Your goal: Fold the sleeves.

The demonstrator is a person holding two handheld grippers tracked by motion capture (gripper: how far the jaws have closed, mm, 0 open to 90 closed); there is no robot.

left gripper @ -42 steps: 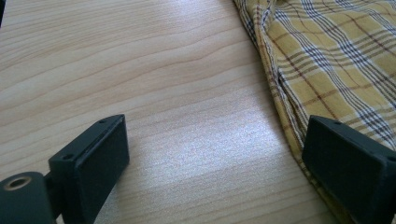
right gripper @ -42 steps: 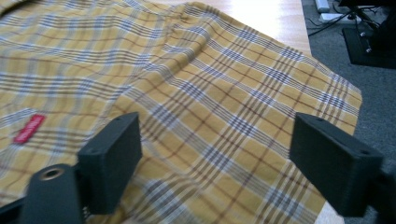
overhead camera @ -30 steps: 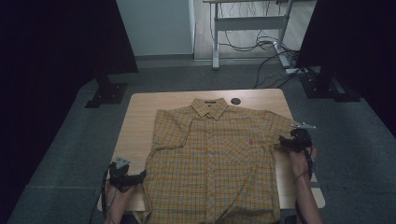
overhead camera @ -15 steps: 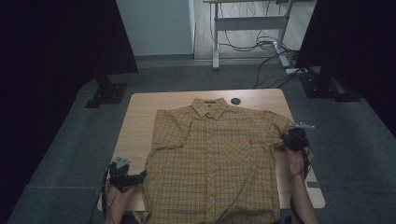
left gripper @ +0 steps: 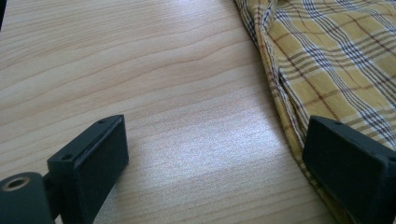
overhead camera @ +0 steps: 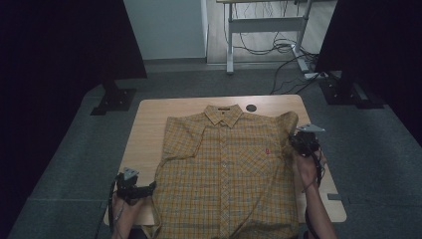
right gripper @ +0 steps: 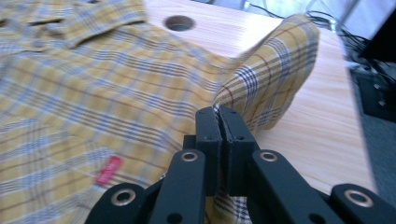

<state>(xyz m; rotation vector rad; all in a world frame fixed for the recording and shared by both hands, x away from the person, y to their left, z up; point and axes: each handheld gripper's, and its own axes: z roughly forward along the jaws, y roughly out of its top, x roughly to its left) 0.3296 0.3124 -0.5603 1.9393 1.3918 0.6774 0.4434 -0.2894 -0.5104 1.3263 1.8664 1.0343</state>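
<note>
A short-sleeved shirt (overhead camera: 229, 169) of thin woven cotton, checked in yellow with blue, white and reddish lines, lay face up and buttoned on the table (overhead camera: 149, 129), whose top was pale wood with a wavy grain and rounded corners. The collar (overhead camera: 224, 114) pointed toward the far edge of the table, just short of a round cable hole (overhead camera: 251, 107) cut into the wood. A small red label (overhead camera: 268, 150) sat on the chest of the shirt.

The right gripper (overhead camera: 298, 139) had just been closing, and its flat black jaws were clenched on the hem of the shirt's sleeve (right gripper: 275, 70). That sleeve stood lifted off the table in a soft, rounded fold, its checked cloth arching up above the jaws, while the rest of the shirt stayed flat. In the right gripper view the jaws met with the thin cloth pinched between them, and the red label (right gripper: 108, 170) showed to their left.

The left gripper (overhead camera: 144, 189) rested low at the near corner of the table, beside the shirt's lower side hem. Its blocky, matt black jaws stood wide apart, released and holding nothing. In the left gripper view (left gripper: 215, 163) one jaw lay over bare wood and the other over the stitched, slightly rumpled edge of the shirt (left gripper: 327, 65).
</note>
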